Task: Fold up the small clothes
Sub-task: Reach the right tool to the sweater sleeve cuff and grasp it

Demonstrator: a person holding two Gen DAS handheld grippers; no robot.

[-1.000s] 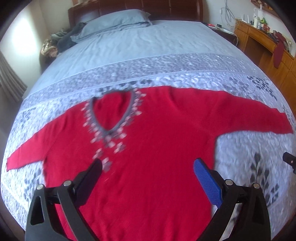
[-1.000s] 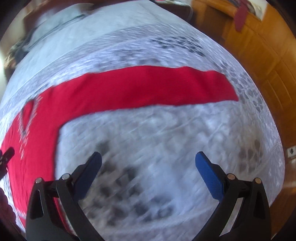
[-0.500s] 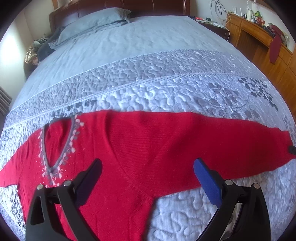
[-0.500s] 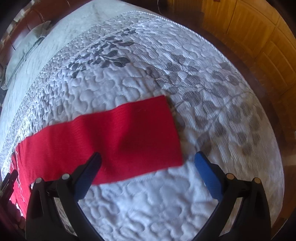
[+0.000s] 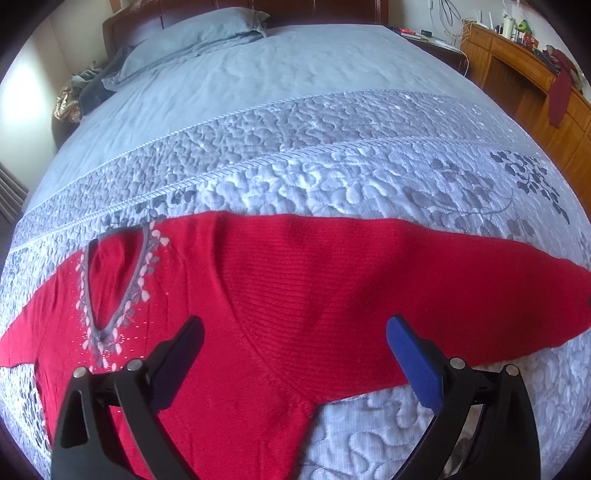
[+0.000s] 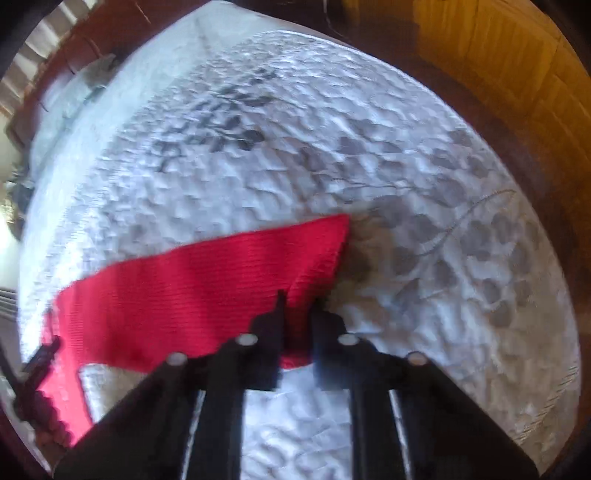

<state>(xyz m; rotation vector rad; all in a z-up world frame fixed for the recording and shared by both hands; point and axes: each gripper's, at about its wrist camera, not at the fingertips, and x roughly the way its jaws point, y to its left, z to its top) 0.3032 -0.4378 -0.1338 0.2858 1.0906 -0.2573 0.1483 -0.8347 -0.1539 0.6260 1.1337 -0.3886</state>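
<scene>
A red knit sweater [image 5: 295, 295] with a grey beaded V-neck [image 5: 114, 280] lies flat, front up, on the quilted grey bedspread [image 5: 332, 166]. My left gripper [image 5: 295, 325] hovers open over the shoulder and armpit, where the long sleeve begins, with nothing pinched between its pads. In the right wrist view the sleeve [image 6: 207, 288] runs left to right. My right gripper [image 6: 299, 306] is closing its jaws on the sleeve's cuff corner; red fabric is bunched between the fingers.
A grey pillow [image 5: 199, 33] and a heap of clothes [image 5: 85, 92] lie at the head of the bed. A wooden dresser [image 5: 524, 66] with a dark red cloth [image 5: 557, 99] hanging from it runs along the right side. Wooden cabinets [image 6: 498, 55] stand beyond the bed edge.
Both grippers swept rightward along the sweater, then stopped. The right gripper, wide open over the cuff half a second ago, has closed on the cuff corner. The left gripper stays open.
</scene>
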